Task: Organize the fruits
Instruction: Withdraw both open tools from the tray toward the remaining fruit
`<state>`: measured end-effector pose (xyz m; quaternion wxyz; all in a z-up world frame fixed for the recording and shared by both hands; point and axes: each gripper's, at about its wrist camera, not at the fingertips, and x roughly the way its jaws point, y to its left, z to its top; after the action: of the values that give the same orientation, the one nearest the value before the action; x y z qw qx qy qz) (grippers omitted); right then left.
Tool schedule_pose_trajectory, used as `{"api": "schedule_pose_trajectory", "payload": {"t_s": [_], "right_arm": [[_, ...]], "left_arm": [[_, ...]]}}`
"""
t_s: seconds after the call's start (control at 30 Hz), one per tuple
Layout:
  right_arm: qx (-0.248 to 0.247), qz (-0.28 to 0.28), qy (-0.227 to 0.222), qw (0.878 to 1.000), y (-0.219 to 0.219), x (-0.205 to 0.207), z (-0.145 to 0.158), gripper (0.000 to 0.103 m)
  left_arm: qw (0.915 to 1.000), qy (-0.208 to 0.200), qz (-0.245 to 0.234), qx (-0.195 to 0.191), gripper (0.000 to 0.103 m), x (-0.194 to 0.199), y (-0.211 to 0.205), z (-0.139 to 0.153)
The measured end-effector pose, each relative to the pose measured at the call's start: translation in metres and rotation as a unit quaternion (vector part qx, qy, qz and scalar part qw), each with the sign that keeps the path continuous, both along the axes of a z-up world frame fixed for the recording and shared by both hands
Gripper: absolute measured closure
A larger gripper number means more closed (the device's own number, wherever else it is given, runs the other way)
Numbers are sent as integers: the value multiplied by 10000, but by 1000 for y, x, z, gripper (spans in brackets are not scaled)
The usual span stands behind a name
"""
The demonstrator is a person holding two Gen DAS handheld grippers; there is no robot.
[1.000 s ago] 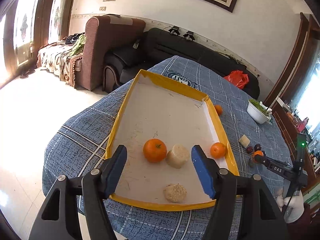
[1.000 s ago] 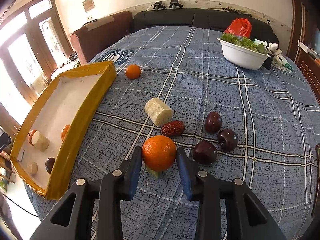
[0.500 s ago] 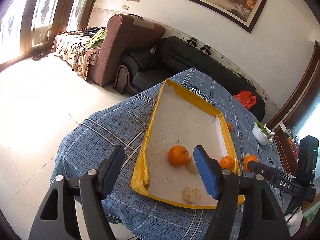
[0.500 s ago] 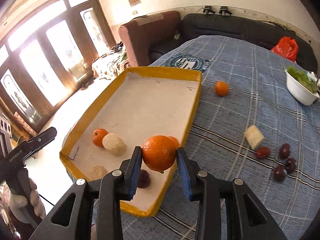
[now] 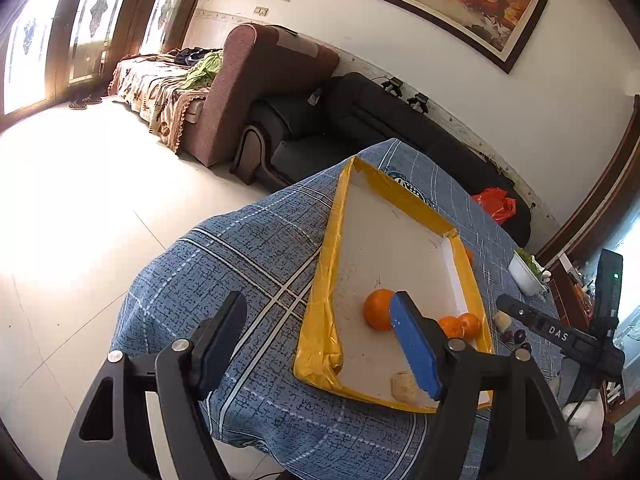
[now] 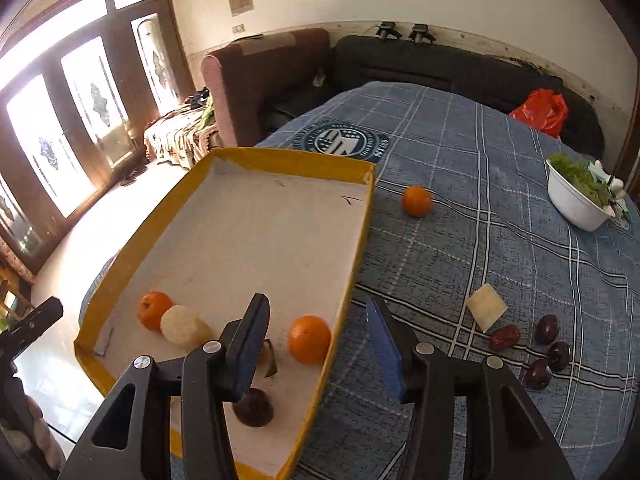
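Note:
A yellow-rimmed tray (image 6: 360, 240) lies on the blue checked tablecloth; it also shows in the left wrist view (image 5: 326, 264). My right gripper (image 6: 316, 348) is open and empty above the tray's near right corner. Just beyond it an orange (image 6: 309, 339) rests in the tray by the right wall. Another orange (image 6: 153, 309), a pale peeled fruit (image 6: 184, 326) and a dark plum (image 6: 253, 407) also lie in the tray. My left gripper (image 5: 320, 340) is open and empty off the tray's left side. Its right finger hides part of an orange (image 5: 378, 309).
On the cloth right of the tray lie an orange (image 6: 417, 200), a pale cut chunk (image 6: 486, 312), a red date (image 6: 505, 337) and three dark plums (image 6: 548, 348). A white bowl of greens (image 6: 580, 196) stands far right. Sofas stand behind the table.
My right gripper has opened and let go of the orange, which now rests in the tray. My left gripper has drawn back to the left, away from the tray.

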<state>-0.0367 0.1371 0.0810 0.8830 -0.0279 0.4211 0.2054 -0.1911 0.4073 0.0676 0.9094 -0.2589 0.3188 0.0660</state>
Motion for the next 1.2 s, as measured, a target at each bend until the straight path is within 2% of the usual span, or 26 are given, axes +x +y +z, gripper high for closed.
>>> {"api": "schedule_pose_trajectory", "payload": {"t_s": [0.17,0.2,0.23,0.27,0.3,0.4,0.5,0.67,0.77,0.83,0.93,0.97,1.0,1.03,1.07,1.1,1.13,1.2], "right_arm": [[-153,-206,270,9993,12,42,-15,48],[-172,-248,412,9987,15,53,-22,52],[-183,-316,565,9977,17,63,-29,57],[-160,-374,701,9967,16,68,-35,77],[-58,-447,888,9950,13,75,-42,87],[326,-619,1020,9923,-2,74,-44,90],[261,-684,921,9931,-5,58,-40,92],[94,-502,820,9953,-2,32,-36,90],[383,-396,648,9964,-13,20,-22,90],[498,-410,383,9972,-30,9,-5,90],[360,-534,-186,9978,-52,-12,22,81],[280,-617,-443,9967,-63,-21,32,66],[240,-692,-660,9951,-73,-27,40,44],[240,-781,-938,9922,-87,-37,48,31],[257,-846,-1129,9897,-99,-44,53,11],[283,-914,-1274,9872,-111,-52,57,6],[295,-1035,-1373,9847,-128,-58,58,6],[253,-1232,-1269,9839,-157,-62,56,6]], "left_arm": [[9998,20,-219,31,29,4,-14,-1],[9997,17,-258,43,29,5,-17,0],[9995,17,-313,60,29,5,-21,1],[9993,17,-354,79,29,6,-24,1],[9991,21,-399,101,29,6,-27,1],[9984,29,-528,201,29,7,-34,1],[9981,35,-556,277,29,10,-38,1],[9976,61,-635,271,29,14,-46,1],[9967,15,-723,376,29,12,-54,8],[9961,-64,-758,457,29,9,-56,15],[9951,-216,-732,622,25,4,-62,28],[9949,-245,-668,714,19,2,-65,33],[9945,-273,-606,810,16,0,-69,40],[9939,-327,-602,862,13,-2,-73,45],[9931,-399,-669,872,13,-4,-80,49],[9923,-446,-765,871,12,-6,-88,53],[9909,-477,-880,899,12,-7,-98,57],[9880,-476,-1047,1032,12,-7,-119,62]]}}
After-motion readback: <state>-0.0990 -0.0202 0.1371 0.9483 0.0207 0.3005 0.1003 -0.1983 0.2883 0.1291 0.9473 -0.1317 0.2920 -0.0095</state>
